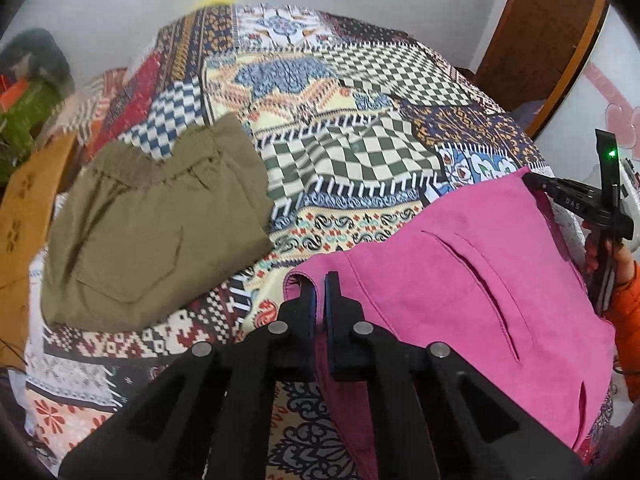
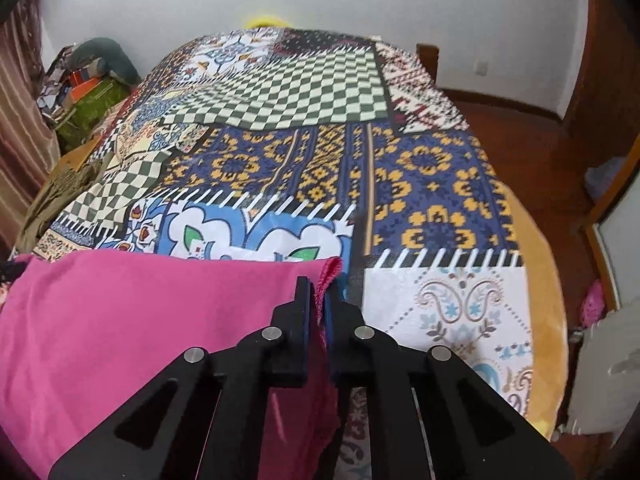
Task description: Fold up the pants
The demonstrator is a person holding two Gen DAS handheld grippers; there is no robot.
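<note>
Pink pants (image 1: 472,280) lie on the patterned bedspread (image 1: 340,152) at the near right of the left wrist view, a slit pocket showing. My left gripper (image 1: 320,284) is shut on their left corner, pink cloth pinched between the fingers. In the right wrist view the same pink pants (image 2: 140,320) fill the near left, and my right gripper (image 2: 320,292) is shut on their frayed right corner. The right gripper (image 1: 532,180) also shows at the far right of the left wrist view, held by a hand in an orange sleeve (image 1: 624,304).
Folded olive-green pants (image 1: 156,224) lie on the bed to the left of the pink ones. Clutter and a mustard cloth (image 1: 24,216) sit past the bed's left edge. A wooden door (image 1: 536,40) stands at the back right, with wooden floor (image 2: 540,140) to the bed's right.
</note>
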